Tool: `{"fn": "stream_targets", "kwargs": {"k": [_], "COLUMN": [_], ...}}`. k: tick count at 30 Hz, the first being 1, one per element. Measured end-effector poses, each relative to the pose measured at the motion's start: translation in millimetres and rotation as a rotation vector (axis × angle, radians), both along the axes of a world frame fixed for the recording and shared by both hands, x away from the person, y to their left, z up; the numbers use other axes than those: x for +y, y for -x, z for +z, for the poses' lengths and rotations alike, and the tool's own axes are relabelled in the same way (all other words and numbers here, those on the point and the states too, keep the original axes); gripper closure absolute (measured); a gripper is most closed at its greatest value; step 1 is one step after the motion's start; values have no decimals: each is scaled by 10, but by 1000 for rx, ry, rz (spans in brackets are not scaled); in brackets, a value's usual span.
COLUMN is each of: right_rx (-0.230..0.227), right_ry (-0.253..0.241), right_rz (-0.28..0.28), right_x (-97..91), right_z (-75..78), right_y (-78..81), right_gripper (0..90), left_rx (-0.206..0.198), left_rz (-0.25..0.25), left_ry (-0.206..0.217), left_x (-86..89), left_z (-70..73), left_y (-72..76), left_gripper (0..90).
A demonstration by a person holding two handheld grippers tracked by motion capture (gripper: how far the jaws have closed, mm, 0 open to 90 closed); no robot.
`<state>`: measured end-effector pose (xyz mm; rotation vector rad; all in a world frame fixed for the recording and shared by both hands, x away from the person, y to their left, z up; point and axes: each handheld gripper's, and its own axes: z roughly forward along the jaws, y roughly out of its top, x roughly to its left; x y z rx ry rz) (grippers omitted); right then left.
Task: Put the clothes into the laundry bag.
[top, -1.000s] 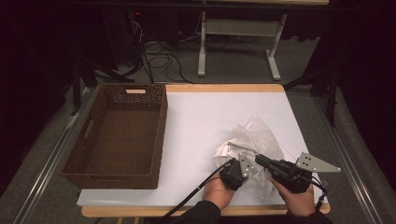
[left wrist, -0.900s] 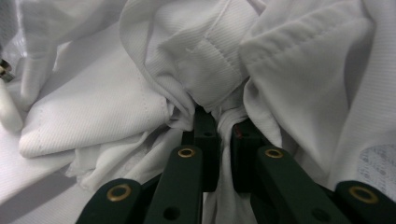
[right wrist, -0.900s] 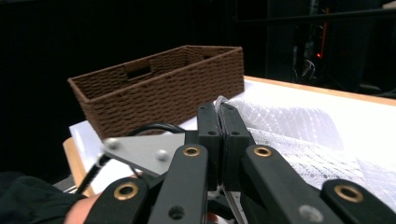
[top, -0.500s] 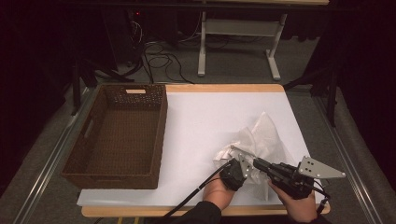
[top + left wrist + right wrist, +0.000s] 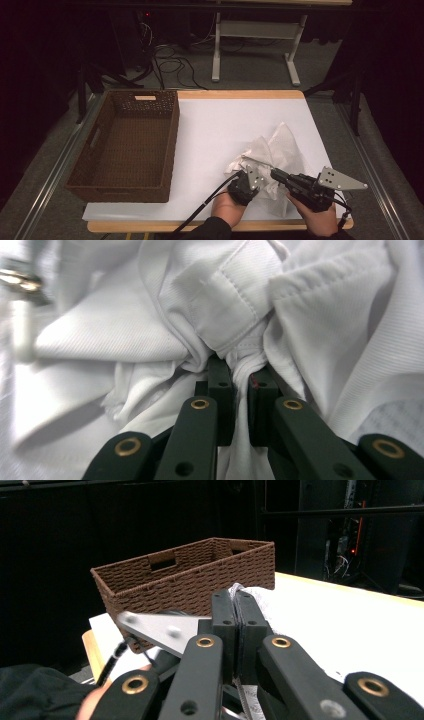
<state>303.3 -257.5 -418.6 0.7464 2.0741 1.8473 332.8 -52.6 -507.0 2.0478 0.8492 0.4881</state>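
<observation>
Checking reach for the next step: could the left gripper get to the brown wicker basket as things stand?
Probably yes, but not freely. The left gripper is shut on the white garment, as is the right gripper. Bare table cover lies between it and the basket, so nothing blocks the way; the cloth would travel along.

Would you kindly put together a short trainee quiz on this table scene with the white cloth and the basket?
1. True or false: the white cloth lies inside the brown basket.
2. What does the left tool clamp?
A. basket rim
B. cloth
C. cable
3. Fill in: the right tool is shut on a fold of ____.

Key: 1 false, the cloth lies on the table to the basket's right; 2 B; 3 cloth.
</observation>
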Motion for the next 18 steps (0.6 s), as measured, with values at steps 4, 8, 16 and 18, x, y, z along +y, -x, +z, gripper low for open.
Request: {"fn": "stream_targets", "kwargs": {"k": [4,8,16,18], "right_rx": [-4,1,20,21], "right_ry": [5,4,-10,-10], "right_rz": [1,-8,-29,-30], "right_x": [23,23,-40,-61], "right_z": [-2,-29,-75,-84], "right_y": [-8,-33,-81,-89], "right_gripper": [900,900,900,900], "left_rx": [-47,-116,-162,-154], "left_rz": [20,25,-60,-54], "left_ry": [78,172,133,118], "left_x": [193,281,-90,-175], "left_z": [153,349,340,261], "left_y": [149,267,195,136], "left_gripper": [846,846,840,837]}}
